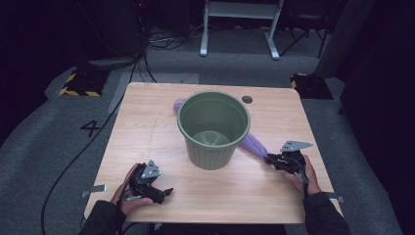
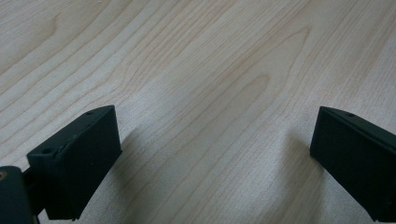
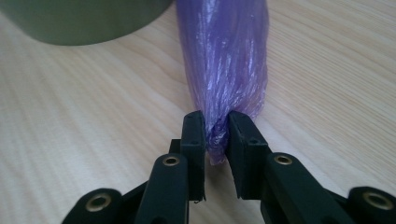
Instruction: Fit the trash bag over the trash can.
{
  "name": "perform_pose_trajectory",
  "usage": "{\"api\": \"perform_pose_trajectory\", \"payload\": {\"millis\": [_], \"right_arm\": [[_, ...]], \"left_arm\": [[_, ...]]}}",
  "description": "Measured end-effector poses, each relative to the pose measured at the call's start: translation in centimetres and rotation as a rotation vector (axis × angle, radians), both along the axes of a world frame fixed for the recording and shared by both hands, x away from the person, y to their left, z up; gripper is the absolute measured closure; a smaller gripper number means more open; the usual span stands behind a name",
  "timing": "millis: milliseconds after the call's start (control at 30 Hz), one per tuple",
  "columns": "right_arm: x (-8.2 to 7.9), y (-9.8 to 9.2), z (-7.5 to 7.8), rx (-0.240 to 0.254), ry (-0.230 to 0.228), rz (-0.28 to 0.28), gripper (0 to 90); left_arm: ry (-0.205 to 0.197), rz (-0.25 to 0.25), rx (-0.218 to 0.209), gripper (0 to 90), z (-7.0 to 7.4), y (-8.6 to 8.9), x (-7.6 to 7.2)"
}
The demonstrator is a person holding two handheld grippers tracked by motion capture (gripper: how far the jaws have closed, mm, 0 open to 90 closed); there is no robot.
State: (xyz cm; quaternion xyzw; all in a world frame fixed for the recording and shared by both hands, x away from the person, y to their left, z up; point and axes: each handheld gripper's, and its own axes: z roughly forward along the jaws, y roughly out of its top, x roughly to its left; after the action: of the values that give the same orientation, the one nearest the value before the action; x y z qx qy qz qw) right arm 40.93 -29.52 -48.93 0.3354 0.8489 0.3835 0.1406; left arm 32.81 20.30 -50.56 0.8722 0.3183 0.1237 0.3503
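A ribbed green bin [image 1: 213,128] stands upright in the middle of the wooden table [image 1: 147,127]; its base edge also shows in the right gripper view [image 3: 79,18]. A rolled purple plastic bag [image 1: 253,144] lies on the table behind and to the right of the bin, its far end poking out at the bin's left. My right gripper [image 1: 268,157] is at the bag's near end, and its jaws pinch the gathered tip of the bag [image 3: 224,60] between the pads [image 3: 216,130]. My left gripper [image 1: 166,192] rests low near the table's front left, jaws wide apart [image 2: 210,154] over bare wood.
The table's front edge lies just under both hands. A dark round hole [image 1: 247,99] sits near the back edge. Beyond the table are grey carpet, cables, a white frame [image 1: 240,24] and yellow-black striped blocks [image 1: 78,85].
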Motion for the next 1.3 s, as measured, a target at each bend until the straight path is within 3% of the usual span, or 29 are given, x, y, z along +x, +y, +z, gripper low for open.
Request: {"api": "perform_pose_trajectory", "payload": {"millis": [367,633,767,833,867,1067,1233,1300], "right_arm": [[-2.2,2.8,0.3,-0.011,0.001,0.121,73.6],[-3.5,4.7,0.1,-0.022,0.000,0.180,67.7],[-4.1,5.0,0.2,-0.018,-0.005,0.171,51.0],[-4.3,5.1,0.2,-0.022,-0.009,0.160,49.5],[-4.7,5.0,0.3,-0.025,-0.019,0.142,42.8],[-6.1,4.1,0.8,-0.012,-0.060,0.087,32.1],[-7.2,3.5,1.5,0.003,-0.092,0.100,37.5],[-7.2,2.5,2.4,0.036,-0.118,0.107,47.5]], "left_arm": [[0.000,0.004,0.002,1.5,0.0,0.0,0.0],[0.000,0.008,0.002,1.5,0.0,0.0,-0.1],[0.001,0.013,0.001,1.5,0.0,0.0,-0.1],[-0.001,0.013,0.002,1.5,0.0,0.0,-0.1],[-0.002,0.014,0.001,1.5,0.0,0.0,-0.1],[-0.001,0.013,0.001,1.5,0.0,0.0,-0.1],[-0.002,0.013,0.000,1.5,0.0,0.0,-0.1],[-0.001,0.014,0.000,1.5,0.0,0.0,-0.1]]}}
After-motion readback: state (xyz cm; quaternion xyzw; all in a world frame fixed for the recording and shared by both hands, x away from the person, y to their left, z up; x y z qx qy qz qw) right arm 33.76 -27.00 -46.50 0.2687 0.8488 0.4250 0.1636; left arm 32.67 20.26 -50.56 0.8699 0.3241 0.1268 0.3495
